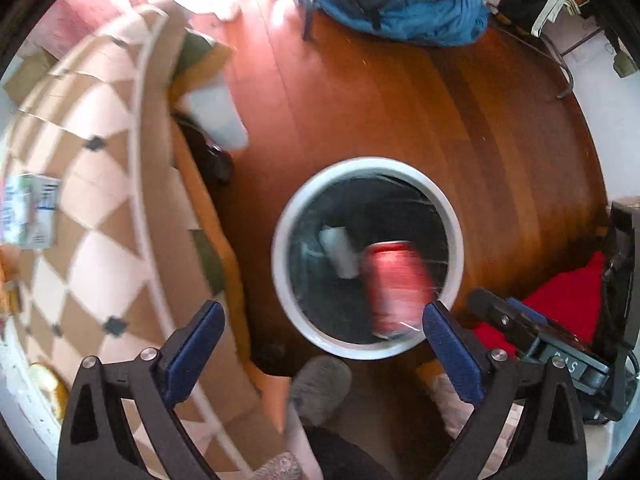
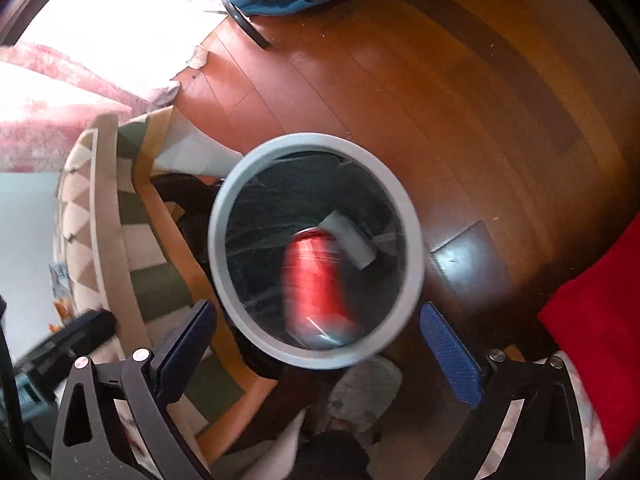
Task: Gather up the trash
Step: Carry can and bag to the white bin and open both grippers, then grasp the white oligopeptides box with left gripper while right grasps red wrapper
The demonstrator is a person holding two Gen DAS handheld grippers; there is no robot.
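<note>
1. Both my grippers hang above one round bin (image 1: 280, 280) with a pale rim and dark liner, standing on the wood floor (image 1: 400, 100).
2. My left gripper (image 1: 324, 332) is spread wide with nothing between its two blue pads; the bin fills the gap at 12 o'clock.
3. My right gripper (image 2: 318, 328) is likewise spread wide and empty, the bin (image 2: 218, 240) just ahead of its pads.
4. One red can (image 1: 396, 284), motion-blurred, shows within the bin's mouth toward 5 o'clock; whether it has touched bottom I cannot tell.
5. One white cup (image 1: 340, 252) lies inside the bin, just beside the can at its 10 o'clock in the left view.
6. One patterned rug (image 1: 100, 200) borders the bin at 9 o'clock.
7. One heap of blue cloth (image 1: 420, 20) lies well apart at 12 o'clock.
8. One red cloth (image 2: 592, 340) sits at 3 o'clock.
</note>
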